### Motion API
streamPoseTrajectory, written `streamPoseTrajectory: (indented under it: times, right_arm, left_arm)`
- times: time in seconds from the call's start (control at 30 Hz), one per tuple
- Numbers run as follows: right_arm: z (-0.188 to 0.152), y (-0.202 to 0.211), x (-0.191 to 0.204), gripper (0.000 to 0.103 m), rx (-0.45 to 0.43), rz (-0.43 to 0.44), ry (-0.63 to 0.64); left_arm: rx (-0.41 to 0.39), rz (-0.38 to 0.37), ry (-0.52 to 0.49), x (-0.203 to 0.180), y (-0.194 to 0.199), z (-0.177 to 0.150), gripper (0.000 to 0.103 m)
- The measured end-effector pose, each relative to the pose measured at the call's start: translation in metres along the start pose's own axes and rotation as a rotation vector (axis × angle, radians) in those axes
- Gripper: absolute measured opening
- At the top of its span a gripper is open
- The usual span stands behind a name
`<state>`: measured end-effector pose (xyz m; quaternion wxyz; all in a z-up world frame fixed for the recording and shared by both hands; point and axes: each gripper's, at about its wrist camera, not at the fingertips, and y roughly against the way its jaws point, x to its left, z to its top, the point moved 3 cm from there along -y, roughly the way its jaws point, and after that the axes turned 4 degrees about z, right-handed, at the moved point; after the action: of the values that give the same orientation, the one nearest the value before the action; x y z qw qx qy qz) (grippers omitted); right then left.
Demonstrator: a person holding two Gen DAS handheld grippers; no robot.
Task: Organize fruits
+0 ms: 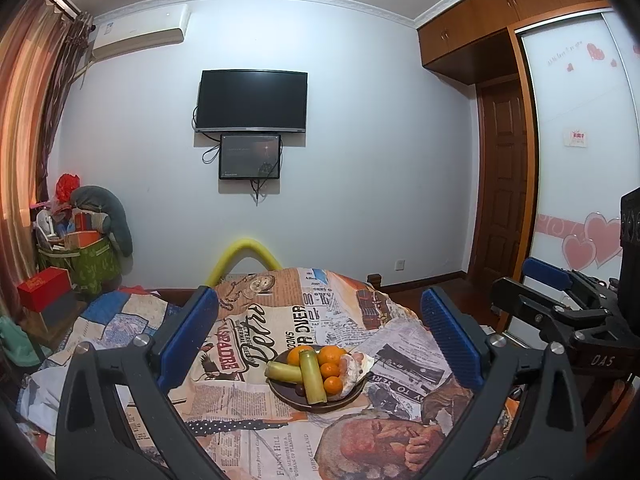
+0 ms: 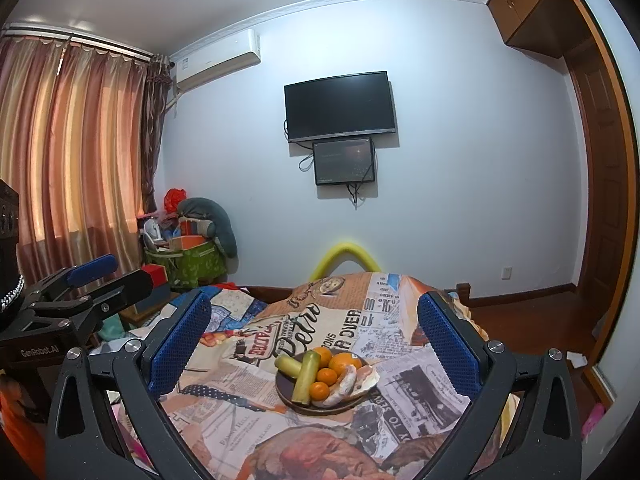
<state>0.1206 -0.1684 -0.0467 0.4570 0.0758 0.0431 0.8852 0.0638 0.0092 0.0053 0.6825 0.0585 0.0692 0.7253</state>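
Observation:
A dark brown plate (image 1: pixel 286 397) (image 2: pixel 282 396) sits on the bed's newspaper-print cover. It holds several oranges (image 1: pixel 331 355) (image 2: pixel 344 361), two yellow-green stalk pieces (image 1: pixel 312 376) (image 2: pixel 306 376) and a pale pink peeled fruit piece (image 1: pixel 354 368) (image 2: pixel 346 386). My left gripper (image 1: pixel 319 304) is open, its blue pads (image 1: pixel 188 340) wide apart, with nothing between them. The plate lies ahead of it and lower. My right gripper (image 2: pixel 314 304) is open too, empty, facing the same plate. Each gripper shows at the edge of the other's view, the right gripper (image 1: pixel 536 284) and the left gripper (image 2: pixel 100 276).
A yellow foam tube (image 1: pixel 244 250) arches at the bed's far end. A green basket of clutter (image 1: pixel 92 256) and a red box (image 1: pixel 42 288) stand at the left by the curtain. A wardrobe (image 1: pixel 580 140) and a door (image 1: pixel 500 184) are on the right.

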Motion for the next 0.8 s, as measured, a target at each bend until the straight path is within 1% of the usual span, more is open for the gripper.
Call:
streamPoseTrajectory:
  times: [0.8]
  right_arm:
    - [0.0015, 0.0023, 0.0001, 0.103, 0.006, -0.003, -0.008]
  left_arm:
    - [0.0, -0.003, 0.003, -0.0006, -0.0008, -0.0005, 0.103]
